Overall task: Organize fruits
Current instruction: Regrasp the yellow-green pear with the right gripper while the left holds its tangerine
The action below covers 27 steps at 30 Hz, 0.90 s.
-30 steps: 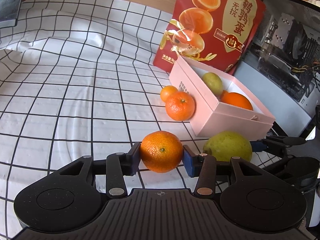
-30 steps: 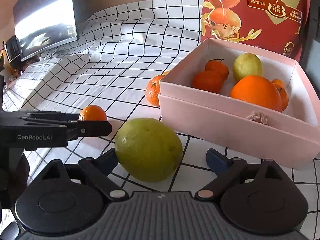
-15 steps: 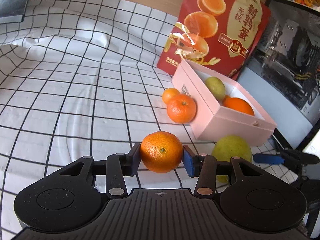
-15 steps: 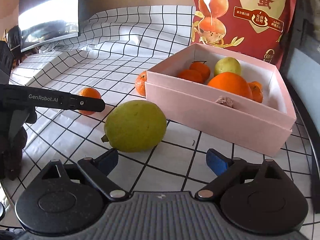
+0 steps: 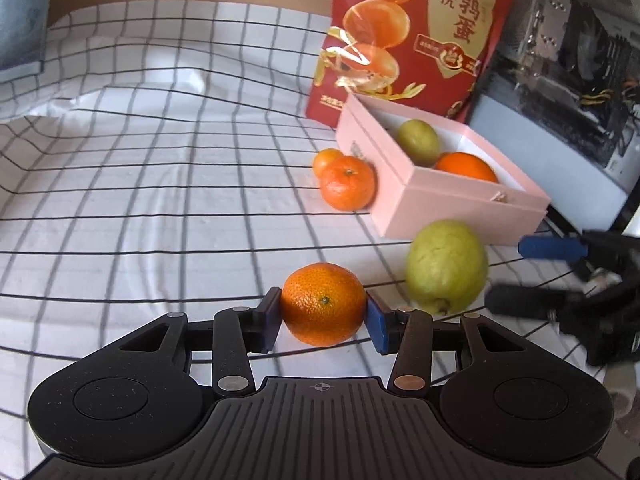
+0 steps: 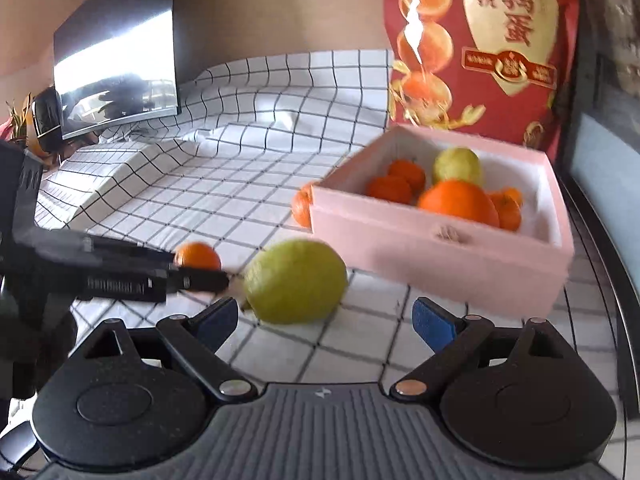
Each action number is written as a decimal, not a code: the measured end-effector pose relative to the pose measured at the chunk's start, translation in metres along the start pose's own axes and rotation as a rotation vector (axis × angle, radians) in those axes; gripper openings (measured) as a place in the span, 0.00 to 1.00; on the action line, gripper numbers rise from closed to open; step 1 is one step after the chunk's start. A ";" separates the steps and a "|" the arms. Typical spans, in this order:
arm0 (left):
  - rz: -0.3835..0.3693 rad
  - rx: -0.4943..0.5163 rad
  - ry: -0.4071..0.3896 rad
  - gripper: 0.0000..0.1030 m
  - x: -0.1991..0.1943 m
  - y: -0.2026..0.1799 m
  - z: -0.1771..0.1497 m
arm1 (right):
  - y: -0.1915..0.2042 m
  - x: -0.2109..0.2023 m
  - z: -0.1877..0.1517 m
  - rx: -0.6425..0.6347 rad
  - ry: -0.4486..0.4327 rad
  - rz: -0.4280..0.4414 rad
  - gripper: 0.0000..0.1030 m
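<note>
My left gripper [image 5: 323, 316] is shut on a small orange mandarin [image 5: 323, 303], with both blue pads against its sides. A big green fruit [image 5: 446, 266] lies on the checked cloth just right of it, in front of the pink box [image 5: 460, 204]. In the right wrist view the same green fruit [image 6: 295, 281] lies just beyond my right gripper [image 6: 324, 322], which is open and holds nothing. The pink box [image 6: 436, 256] holds a large orange [image 6: 458, 202], a green fruit [image 6: 458, 166] and several mandarins. Two more mandarins [image 5: 347, 182] rest against the box's left side.
A tall red snack bag [image 5: 416, 32] stands behind the box. A dark computer case [image 5: 568, 72] is to the right and a monitor [image 6: 116, 68] at the back left. The white checked cloth [image 5: 160, 184] rises in folds toward the back.
Both grippers have pulled back from the box, so the box and the green fruit look farther off. The green fruit is no longer between the right gripper's fingers. The left grip on the mandarin is unchanged.
</note>
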<state>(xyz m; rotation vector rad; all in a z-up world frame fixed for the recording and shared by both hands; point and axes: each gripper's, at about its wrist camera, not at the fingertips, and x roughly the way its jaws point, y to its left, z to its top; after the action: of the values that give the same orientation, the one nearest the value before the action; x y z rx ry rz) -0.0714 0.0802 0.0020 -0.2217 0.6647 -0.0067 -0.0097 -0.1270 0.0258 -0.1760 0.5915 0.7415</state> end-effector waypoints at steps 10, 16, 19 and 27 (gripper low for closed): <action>0.082 0.055 -0.002 0.48 -0.007 -0.003 -0.006 | 0.004 0.052 0.023 0.123 0.055 -0.011 0.92; 0.061 0.046 -0.012 0.48 -0.010 0.001 -0.008 | 0.000 0.047 0.005 0.064 0.105 0.011 0.92; 0.055 0.040 -0.017 0.48 -0.010 0.002 -0.009 | -0.003 0.034 -0.002 0.052 0.105 0.002 0.92; 0.048 0.030 -0.025 0.48 -0.011 0.003 -0.010 | 0.001 0.024 -0.002 0.052 0.069 0.050 0.92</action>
<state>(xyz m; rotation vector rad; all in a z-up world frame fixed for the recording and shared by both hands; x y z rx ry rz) -0.0868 0.0818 0.0007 -0.1766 0.6441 0.0319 0.0026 -0.1135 0.0105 -0.1392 0.6818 0.7697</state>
